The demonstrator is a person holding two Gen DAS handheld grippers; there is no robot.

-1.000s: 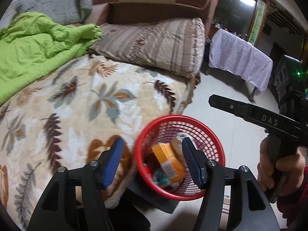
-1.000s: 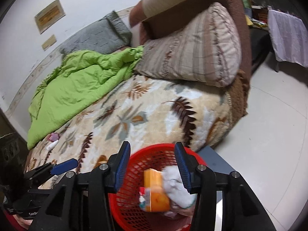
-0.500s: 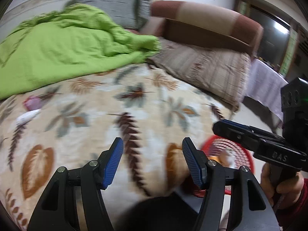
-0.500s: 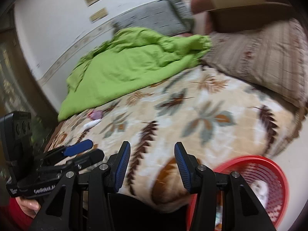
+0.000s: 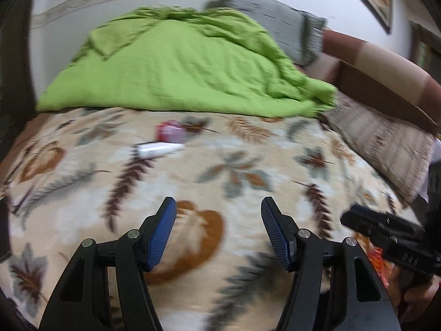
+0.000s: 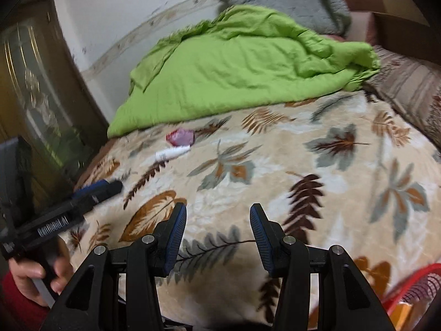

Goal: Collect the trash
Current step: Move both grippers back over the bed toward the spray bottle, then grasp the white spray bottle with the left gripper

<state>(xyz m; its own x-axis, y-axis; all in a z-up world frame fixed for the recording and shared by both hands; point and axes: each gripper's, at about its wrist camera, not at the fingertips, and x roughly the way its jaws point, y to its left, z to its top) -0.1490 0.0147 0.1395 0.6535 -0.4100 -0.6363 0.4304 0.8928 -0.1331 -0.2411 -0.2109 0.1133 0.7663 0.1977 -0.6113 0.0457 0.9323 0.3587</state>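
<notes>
Two pieces of trash lie on the leaf-patterned blanket [image 5: 237, 165] near the green quilt: a pink crumpled wrapper [image 5: 169, 131] [image 6: 180, 137] and a white tube-like wrapper [image 5: 160, 149] [image 6: 172, 153] just in front of it. My left gripper [image 5: 217, 220] hangs open over the blanket's near part, well short of them, nothing between its blue pads. My right gripper [image 6: 217, 229] is open and empty too, also short of the trash. The red basket [image 6: 413, 289] shows at the lower right of the right wrist view, an orange item inside.
A green quilt [image 5: 176, 63] covers the far side of the bed, with a grey pillow [image 6: 289, 2] and striped cushions [image 5: 386, 143] at the right. A dark wooden cabinet [image 6: 33, 88] stands left of the bed. A hand [image 6: 35, 273] holds the left gripper.
Both grippers swung left from above the red basket to over the bed. The basket slid out to the right edge, and the pink and white trash came into view ahead.
</notes>
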